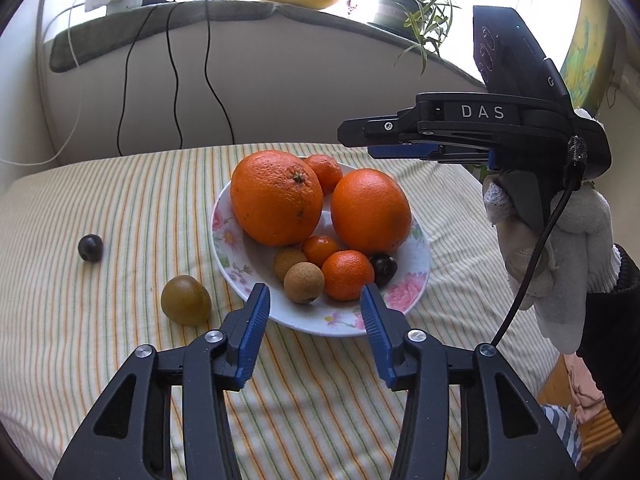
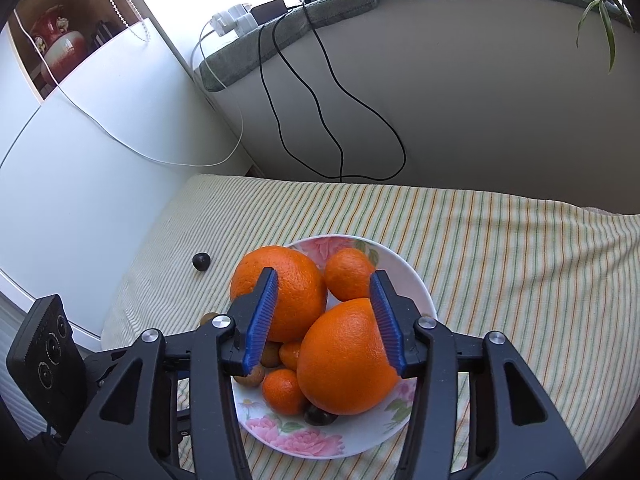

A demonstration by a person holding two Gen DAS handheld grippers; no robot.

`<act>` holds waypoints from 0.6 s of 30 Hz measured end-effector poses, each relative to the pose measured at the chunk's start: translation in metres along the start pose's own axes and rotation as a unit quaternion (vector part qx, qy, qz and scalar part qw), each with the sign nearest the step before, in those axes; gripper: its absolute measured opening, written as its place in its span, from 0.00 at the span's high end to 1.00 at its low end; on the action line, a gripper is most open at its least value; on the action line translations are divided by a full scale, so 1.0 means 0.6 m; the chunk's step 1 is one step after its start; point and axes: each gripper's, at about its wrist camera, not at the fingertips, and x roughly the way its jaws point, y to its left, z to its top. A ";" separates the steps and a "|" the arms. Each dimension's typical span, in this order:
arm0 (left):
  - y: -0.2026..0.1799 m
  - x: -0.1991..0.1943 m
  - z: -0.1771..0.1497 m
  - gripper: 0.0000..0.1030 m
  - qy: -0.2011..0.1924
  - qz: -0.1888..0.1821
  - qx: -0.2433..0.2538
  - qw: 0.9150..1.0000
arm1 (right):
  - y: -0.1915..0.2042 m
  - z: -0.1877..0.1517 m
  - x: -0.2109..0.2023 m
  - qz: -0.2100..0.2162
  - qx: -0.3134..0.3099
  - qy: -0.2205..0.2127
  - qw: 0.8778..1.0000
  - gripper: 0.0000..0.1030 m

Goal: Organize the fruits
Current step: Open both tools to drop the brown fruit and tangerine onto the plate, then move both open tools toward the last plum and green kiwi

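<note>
**Two wrist cameras, one plate**

The left wrist view looks down across the striped table at the floral plate [image 1: 416, 276] from close by, facing the windowsill. The right wrist view hangs nearer above the same plate [image 2: 416, 280], angled toward the same windowsill.

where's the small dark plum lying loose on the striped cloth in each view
Left wrist view: the dark plum lies at far left on the striped cloth, left of the floral plate.
Right wrist view: it sits left of centre, just off the plate's upper-left side.
Shared landmark: the big orange with the stem scar.
</note>
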 end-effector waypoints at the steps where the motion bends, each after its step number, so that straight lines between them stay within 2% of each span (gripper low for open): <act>1: 0.000 0.000 0.000 0.48 -0.001 0.000 0.001 1.000 | 0.000 -0.001 -0.001 -0.001 0.000 -0.001 1.000 0.46; 5: 0.000 0.000 -0.002 0.48 0.000 -0.001 0.001 1.000 | 0.002 -0.003 -0.004 -0.003 0.001 -0.002 1.000 0.40; 18: 0.027 -0.019 -0.012 0.48 -0.007 0.005 -0.013 1.000 | 0.027 -0.005 -0.012 -0.005 -0.016 -0.006 1.000 0.34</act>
